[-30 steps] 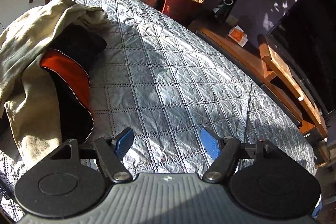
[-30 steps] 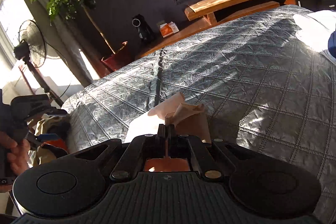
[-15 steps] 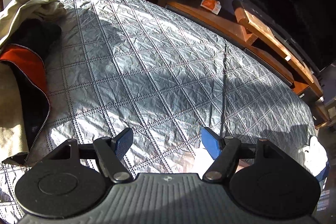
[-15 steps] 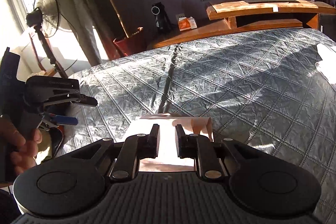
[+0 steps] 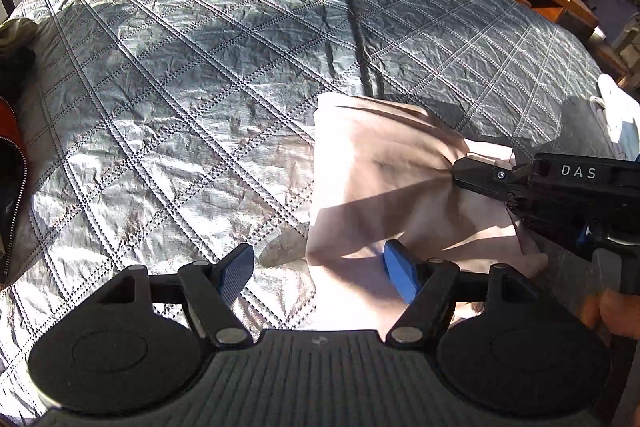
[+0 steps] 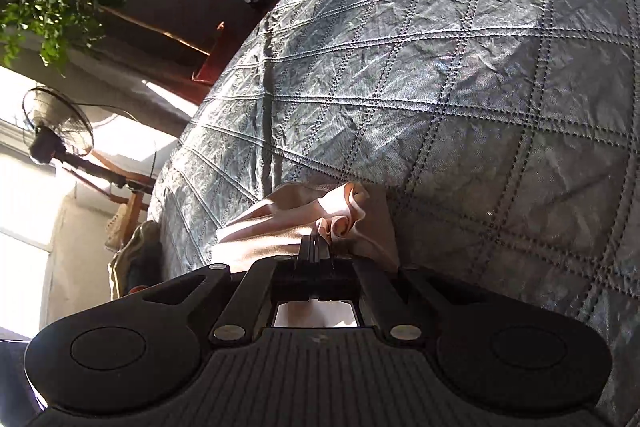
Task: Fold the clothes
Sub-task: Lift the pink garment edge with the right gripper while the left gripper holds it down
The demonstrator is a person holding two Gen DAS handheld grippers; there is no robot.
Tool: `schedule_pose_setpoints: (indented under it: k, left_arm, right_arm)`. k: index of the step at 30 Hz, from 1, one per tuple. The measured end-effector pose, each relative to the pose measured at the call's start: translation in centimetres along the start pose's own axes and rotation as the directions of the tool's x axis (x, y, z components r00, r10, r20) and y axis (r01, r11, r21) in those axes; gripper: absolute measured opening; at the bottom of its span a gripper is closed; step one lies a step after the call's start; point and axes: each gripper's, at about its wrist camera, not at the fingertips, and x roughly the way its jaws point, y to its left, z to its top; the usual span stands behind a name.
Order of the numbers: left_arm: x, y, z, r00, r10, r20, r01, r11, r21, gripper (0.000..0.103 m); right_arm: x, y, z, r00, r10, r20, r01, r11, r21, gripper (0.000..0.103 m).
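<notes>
Where right tongs (image 6: 316, 241) pinch, soft pink cloth (image 5: 384, 179) bunches

A: What was cut off in the left wrist view?
B: The dark jacket with the orange lining (image 5: 8, 155) was cropped by the left edge, and the white garment (image 5: 618, 115) by the right.
A: And the pink garment (image 5: 400, 179)?
B: Its near part was hidden behind the left gripper (image 5: 320, 267).

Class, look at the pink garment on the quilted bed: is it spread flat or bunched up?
Bunched, partly lifted. The pink garment gathers into creases where the right tongs pinch its edge; folds crumple at their tips in the right wrist view.
</notes>
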Motion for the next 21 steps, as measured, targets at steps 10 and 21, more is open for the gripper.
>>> schedule_pose_setpoints:
  k: [10,21]
  left_arm:
    - [-1.1,-3.4,-1.3,0.995,0.06,0.078,-0.074,0.976,0.203,0.071]
    - [-2.3,-8.8,-3.8,0.995,-0.074,0.06,0.028,0.83,0.557,0.078]
  right_arm:
    - [0.1,1.5,2.6,0.998,-0.065,-0.012,0.062,0.986,-0.155,0.017]
    - [-6.8,-3.4,1.4,0.992,-0.092,0.087,0.094,0.995,-0.013,0.07]
